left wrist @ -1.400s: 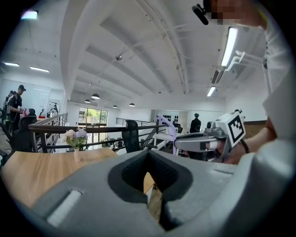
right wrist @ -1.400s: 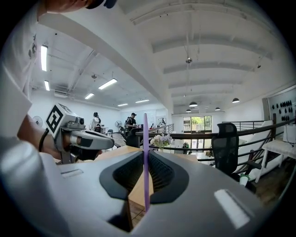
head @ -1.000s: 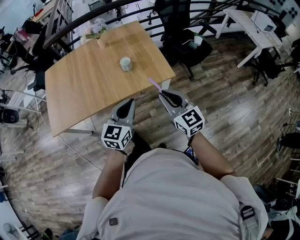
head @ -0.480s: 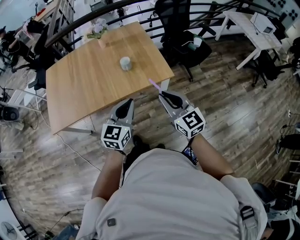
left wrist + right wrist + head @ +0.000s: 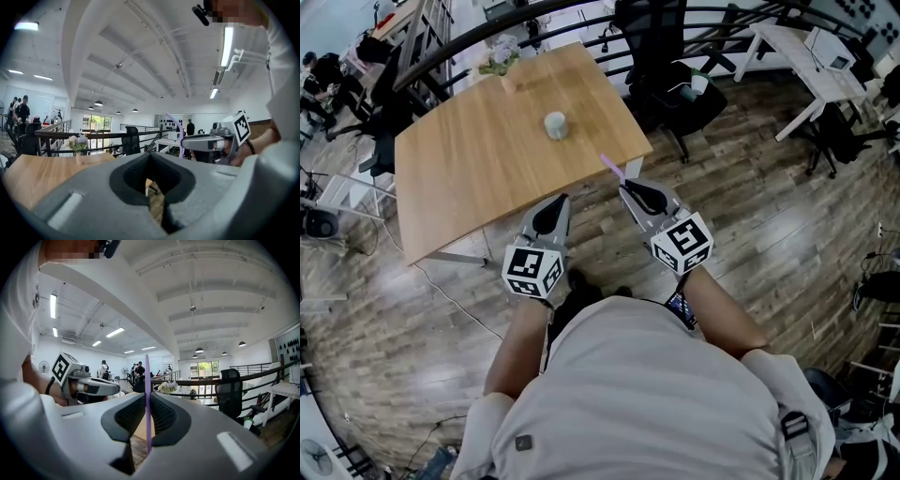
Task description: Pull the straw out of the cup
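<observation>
Right claw (image 5: 625, 186): is clenched on the purple straw (image 5: 610, 167), which is held beside the surface (image 5: 469, 178) edge, well apart from the cup (image 5: 555, 125). Left claw (image 5: 564, 199): is closed, nothing grasped.

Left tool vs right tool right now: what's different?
Right tool is shut on the purple straw, which sticks out past its jaws; left tool holds nothing. Right tool's jaws are kept a sliver apart by the straw; left tool's meet. Both point toward the table, short of the cup.
</observation>
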